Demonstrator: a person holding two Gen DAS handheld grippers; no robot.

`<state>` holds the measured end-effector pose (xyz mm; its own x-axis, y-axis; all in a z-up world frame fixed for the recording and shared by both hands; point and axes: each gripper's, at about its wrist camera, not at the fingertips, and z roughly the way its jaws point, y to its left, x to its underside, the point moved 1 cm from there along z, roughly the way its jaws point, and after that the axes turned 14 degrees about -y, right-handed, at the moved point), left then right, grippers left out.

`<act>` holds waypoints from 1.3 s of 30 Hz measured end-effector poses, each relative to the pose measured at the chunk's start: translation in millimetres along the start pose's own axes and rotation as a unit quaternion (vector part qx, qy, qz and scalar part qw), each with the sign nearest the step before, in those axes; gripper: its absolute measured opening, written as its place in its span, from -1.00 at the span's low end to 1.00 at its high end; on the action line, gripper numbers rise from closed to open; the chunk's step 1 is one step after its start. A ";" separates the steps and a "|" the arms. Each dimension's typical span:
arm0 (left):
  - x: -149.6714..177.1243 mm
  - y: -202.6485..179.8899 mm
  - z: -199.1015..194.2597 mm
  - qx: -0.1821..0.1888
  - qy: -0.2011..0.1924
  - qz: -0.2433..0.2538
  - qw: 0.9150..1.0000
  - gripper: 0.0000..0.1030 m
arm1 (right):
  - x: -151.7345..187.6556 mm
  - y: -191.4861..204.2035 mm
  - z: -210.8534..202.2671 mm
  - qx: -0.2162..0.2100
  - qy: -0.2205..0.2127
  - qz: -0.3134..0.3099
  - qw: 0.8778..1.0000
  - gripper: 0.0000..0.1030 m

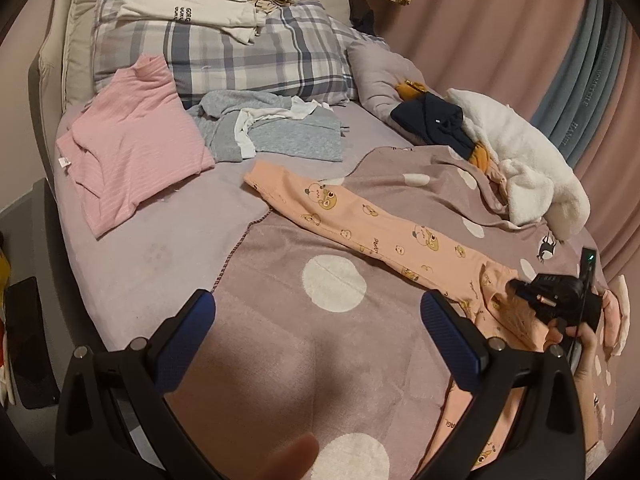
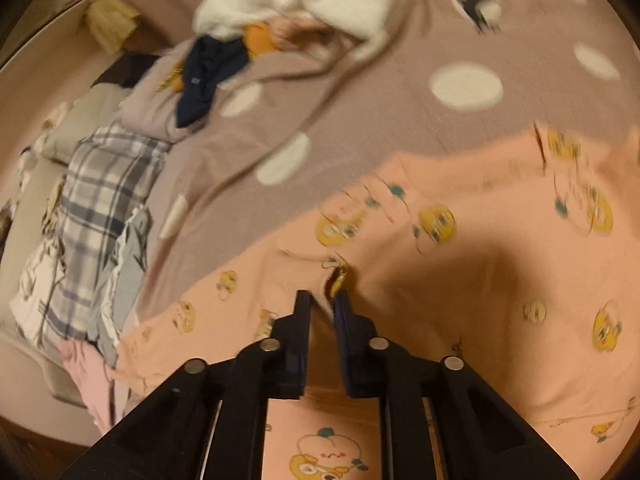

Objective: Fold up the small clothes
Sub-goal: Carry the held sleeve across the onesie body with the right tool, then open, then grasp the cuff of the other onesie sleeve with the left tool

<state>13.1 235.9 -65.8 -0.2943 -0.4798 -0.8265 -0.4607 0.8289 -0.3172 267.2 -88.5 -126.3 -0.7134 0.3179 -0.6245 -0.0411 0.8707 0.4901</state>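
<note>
A peach printed child's top (image 1: 372, 228) lies spread on the mauve polka-dot blanket (image 1: 280, 264), one sleeve stretched toward the pillows. My left gripper (image 1: 318, 316) is open and empty above the blanket, left of the top. My right gripper (image 2: 322, 300) is shut on a fold of the peach top (image 2: 500, 248) near its underarm seam. It also shows in the left wrist view (image 1: 516, 286), at the top's near end, held by a hand.
A pink ribbed top (image 1: 128, 148), grey clothes (image 1: 276, 128) and a plaid pillow (image 1: 240, 56) with white clothes (image 1: 188, 4) lie at the head of the bed. A white fleece (image 1: 524, 164) and navy garment (image 1: 432, 120) lie by the pink curtain (image 1: 500, 32).
</note>
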 end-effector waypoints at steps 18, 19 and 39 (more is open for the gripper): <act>-0.6 11.6 12.8 0.004 0.006 -0.009 1.000 0.99 | 39.4 108.1 -59.6 -0.139 0.029 -0.100 0.985 0.18; -0.8 16.2 16.2 0.000 0.007 -0.019 1.000 0.99 | 42.5 102.0 -70.3 -0.136 0.019 -0.103 0.985 0.26; -23.5 44.0 71.3 0.065 -0.014 -0.076 0.995 0.99 | 133.1 12.0 -165.7 0.105 -0.102 -0.331 0.932 0.62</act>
<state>59.5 304.1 -93.5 -0.2050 -0.5963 -0.7761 -0.3858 0.7780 -0.4959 55.9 -97.9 -102.7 -0.4324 -0.2687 -0.8607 -0.2726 0.9488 -0.1592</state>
